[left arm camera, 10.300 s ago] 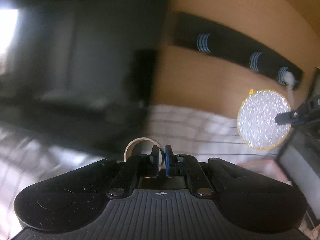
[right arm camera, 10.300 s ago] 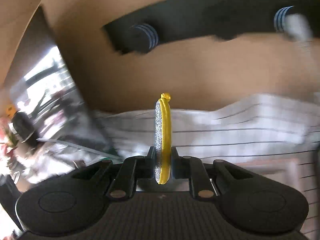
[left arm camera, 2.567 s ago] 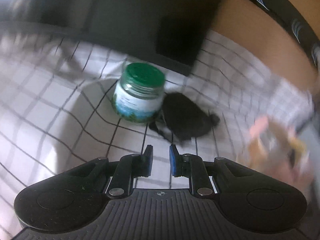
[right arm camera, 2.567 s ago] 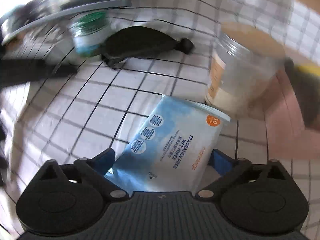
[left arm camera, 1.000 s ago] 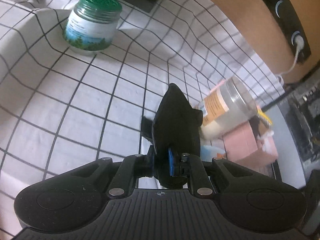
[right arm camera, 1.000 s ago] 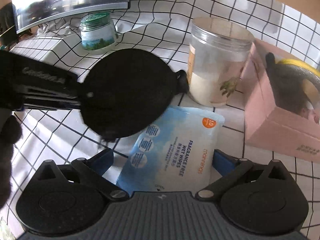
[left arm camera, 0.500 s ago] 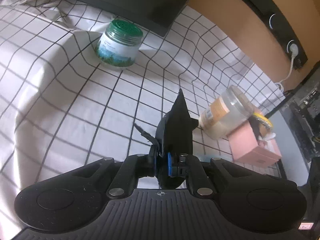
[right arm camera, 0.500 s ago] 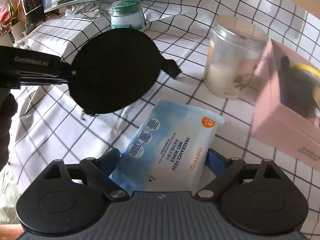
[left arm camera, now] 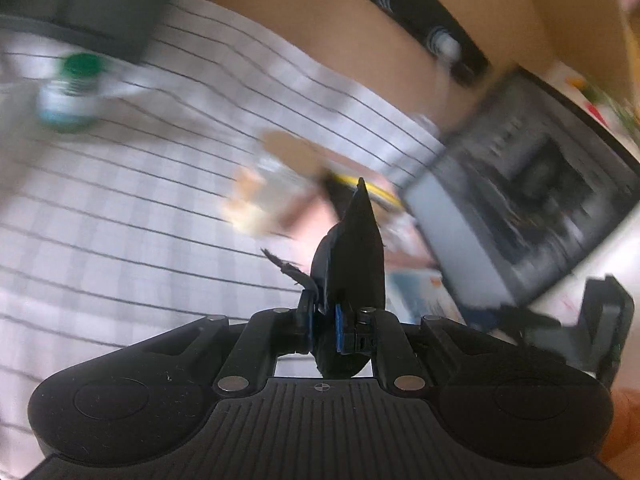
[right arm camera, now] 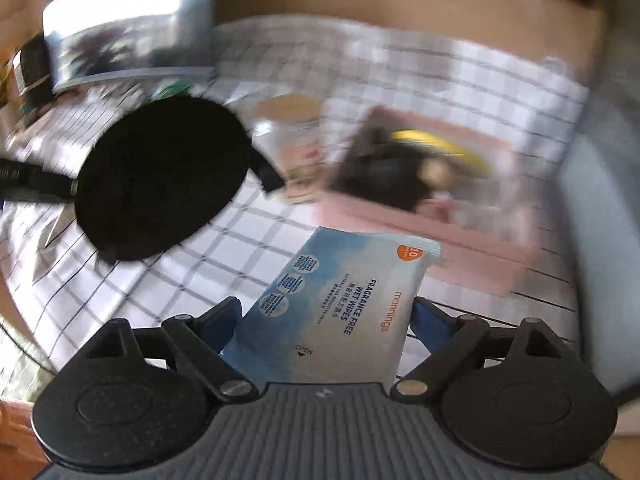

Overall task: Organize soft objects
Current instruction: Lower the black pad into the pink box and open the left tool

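1. Since half a second ago, both views have swung toward the pink cardboard box [right arm camera: 424, 220] and blurred.
2. Left wrist view: left gripper [left arm camera: 326, 326] is clenched on a round black fabric pad [left arm camera: 352, 256], held edge-on above the checked cloth [left arm camera: 120, 208].
3. Right wrist view: right gripper [right arm camera: 324, 316] grasps a blue wet-wipes packet [right arm camera: 344, 304]; the pad hangs left of the box.

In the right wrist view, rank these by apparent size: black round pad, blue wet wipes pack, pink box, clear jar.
Largest to smallest, as they look:
1. Pink cardboard box
2-3. Blue wet wipes pack and black round fabric pad look alike; both hang near the camera, so unranked.
4. Clear plastic jar, blurred.
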The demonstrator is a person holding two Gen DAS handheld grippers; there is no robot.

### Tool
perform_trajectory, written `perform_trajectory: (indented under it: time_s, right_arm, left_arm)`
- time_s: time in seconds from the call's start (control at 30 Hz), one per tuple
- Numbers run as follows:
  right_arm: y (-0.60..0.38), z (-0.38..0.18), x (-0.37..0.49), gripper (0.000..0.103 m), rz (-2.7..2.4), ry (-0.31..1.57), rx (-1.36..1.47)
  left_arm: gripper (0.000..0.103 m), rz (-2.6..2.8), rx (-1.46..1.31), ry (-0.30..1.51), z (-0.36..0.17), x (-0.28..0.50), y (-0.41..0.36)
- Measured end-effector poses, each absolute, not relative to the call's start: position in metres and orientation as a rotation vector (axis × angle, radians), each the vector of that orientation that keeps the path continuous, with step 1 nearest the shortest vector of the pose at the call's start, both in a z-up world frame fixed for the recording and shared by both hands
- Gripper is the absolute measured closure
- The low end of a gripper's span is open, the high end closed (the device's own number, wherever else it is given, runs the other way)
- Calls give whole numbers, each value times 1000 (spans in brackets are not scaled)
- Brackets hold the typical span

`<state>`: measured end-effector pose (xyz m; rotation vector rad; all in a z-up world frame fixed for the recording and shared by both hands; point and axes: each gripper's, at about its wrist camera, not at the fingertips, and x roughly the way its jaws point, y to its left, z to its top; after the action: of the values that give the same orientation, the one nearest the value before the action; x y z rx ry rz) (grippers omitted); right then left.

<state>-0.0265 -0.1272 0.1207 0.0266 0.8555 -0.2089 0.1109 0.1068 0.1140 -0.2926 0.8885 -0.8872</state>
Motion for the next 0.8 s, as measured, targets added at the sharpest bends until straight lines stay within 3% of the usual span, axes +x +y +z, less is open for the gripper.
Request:
perform_trajectory:
  time_s: [0.27, 0.4, 0.6, 0.7, 0.77, 0.8]
  right_arm:
    - [-178, 141, -83, 12, -366, 744, 65]
    - [-188, 141, -101, 12, -396, 717, 85]
    - [-198, 138, -116, 12, -408, 710, 72]
    - [-198, 139, -113, 12, -392, 700, 51]
    - [-196, 139, -111, 12, -379, 684, 32]
    - [-196, 139, -109, 12, -369, 675, 26]
  left_arm:
    - [91, -1045, -242, 858, 127, 109, 10]
    - [91, -1022, -241, 796, 143, 140, -35]
    - [90, -915, -301, 878, 130, 196, -106]
    - [87, -837, -263, 933, 108, 212, -124]
    - [75, -836, -227, 933, 100, 215, -128]
    - [75, -817, -201, 923, 101, 214, -128]
